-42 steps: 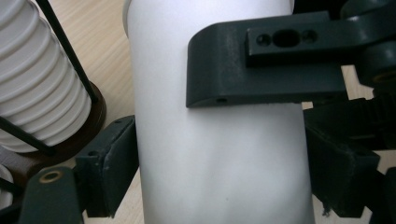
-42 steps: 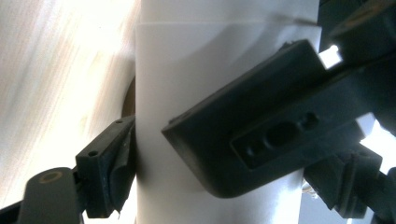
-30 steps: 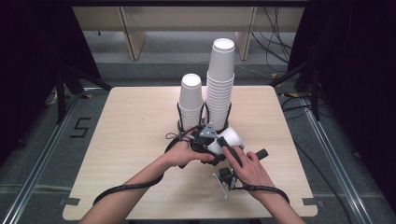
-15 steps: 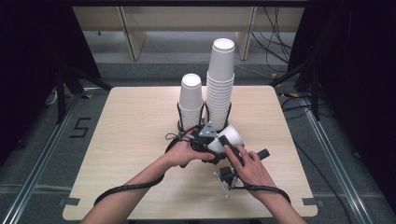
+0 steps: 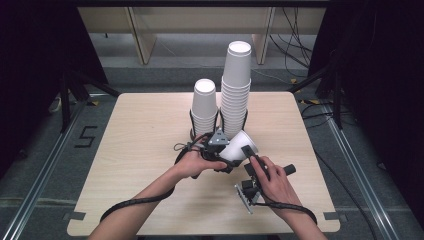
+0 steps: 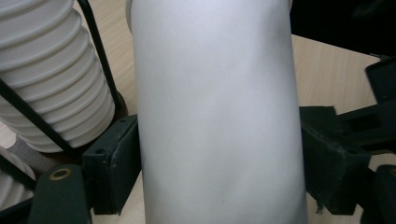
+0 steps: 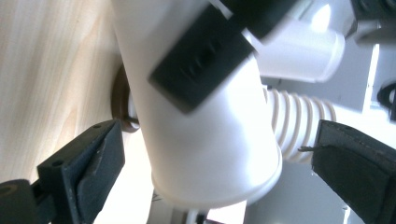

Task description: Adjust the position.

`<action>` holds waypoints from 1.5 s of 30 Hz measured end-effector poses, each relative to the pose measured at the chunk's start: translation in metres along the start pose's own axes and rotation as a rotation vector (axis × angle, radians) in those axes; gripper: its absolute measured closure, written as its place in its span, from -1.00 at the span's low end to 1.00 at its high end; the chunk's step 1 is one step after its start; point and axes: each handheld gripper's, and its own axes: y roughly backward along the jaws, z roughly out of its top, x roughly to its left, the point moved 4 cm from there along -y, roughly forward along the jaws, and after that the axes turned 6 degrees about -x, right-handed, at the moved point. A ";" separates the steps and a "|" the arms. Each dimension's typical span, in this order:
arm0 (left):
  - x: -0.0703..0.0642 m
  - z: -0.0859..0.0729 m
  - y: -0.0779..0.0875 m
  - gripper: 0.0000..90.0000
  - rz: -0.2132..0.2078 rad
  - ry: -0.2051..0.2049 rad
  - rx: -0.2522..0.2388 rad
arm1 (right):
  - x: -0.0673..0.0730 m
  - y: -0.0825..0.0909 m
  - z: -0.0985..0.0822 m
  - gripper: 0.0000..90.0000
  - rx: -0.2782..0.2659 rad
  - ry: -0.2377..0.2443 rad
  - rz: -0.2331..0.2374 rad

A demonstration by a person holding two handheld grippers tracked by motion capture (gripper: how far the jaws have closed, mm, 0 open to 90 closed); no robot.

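Note:
A single white paper cup (image 5: 240,145) lies tilted on its side above the table, in front of two cup stacks. My left gripper (image 5: 226,155) is shut on its wall. In the left gripper view the cup (image 6: 219,116) sits pressed between both jaws of the left gripper (image 6: 219,158). My right gripper (image 5: 262,162) is just right of the cup at its rim end. In the right gripper view the right gripper (image 7: 219,163) is open, its jaws standing wide on either side of the cup (image 7: 205,140) without touching it.
A short stack of white cups (image 5: 205,107) and a taller stack (image 5: 236,85) stand upright in black wire holders at the table's middle back. The wooden table (image 5: 135,145) has bare surface to the left and right. Cables lie on the floor at the right.
Both hands and the held cup have barely shifted; the grips look the same.

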 end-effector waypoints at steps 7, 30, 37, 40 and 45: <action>0.005 -0.004 0.002 -0.54 0.012 0.020 -0.037 | -0.002 0.012 -0.013 -0.91 0.069 -0.262 -0.030; 0.016 -0.009 0.003 -0.54 0.051 0.036 -0.056 | 0.004 0.016 -0.050 -0.84 0.166 -1.287 -0.054; 0.017 -0.007 0.002 -0.54 0.058 0.038 -0.055 | 0.004 0.015 -0.057 -0.86 0.120 -1.748 -0.015; 0.017 -0.007 0.002 -0.54 0.059 0.036 -0.056 | 0.005 0.013 -0.057 -0.87 0.077 -1.901 -0.001; 0.016 -0.008 0.000 -0.54 0.062 0.029 -0.069 | 0.008 0.007 -0.054 -0.93 0.033 -2.199 0.036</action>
